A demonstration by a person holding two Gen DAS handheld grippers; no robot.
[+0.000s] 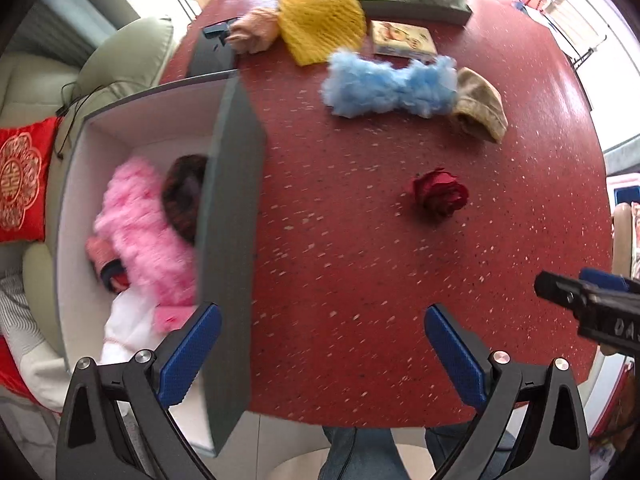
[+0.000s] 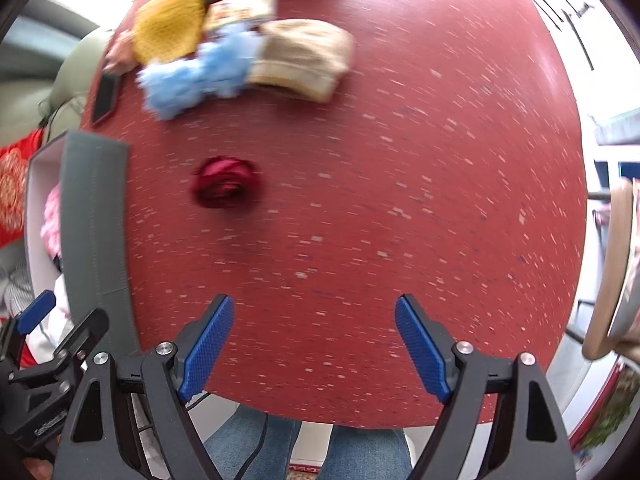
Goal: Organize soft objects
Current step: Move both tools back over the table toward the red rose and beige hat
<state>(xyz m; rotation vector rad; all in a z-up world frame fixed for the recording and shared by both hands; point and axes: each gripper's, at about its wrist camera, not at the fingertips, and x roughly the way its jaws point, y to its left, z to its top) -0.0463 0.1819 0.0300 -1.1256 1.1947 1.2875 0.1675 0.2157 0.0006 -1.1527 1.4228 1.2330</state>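
Both grippers, left gripper (image 1: 322, 346) & right gripper (image 2: 314, 346), wide, empty; rose (image 2: 226, 186) on table (image 2: 400, 160).

Red speckled table (image 1: 360, 280), rose (image 1: 440, 194), blue fluff (image 1: 388, 84), perhaps a beige hat (image 1: 480, 104)

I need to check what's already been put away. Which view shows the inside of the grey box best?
The left wrist view: it looks down into the grey box, showing a pink fluffy item, a dark knitted piece and white fabric inside. The right wrist view shows mostly the box's outer wall, with only a sliver of pink inside.
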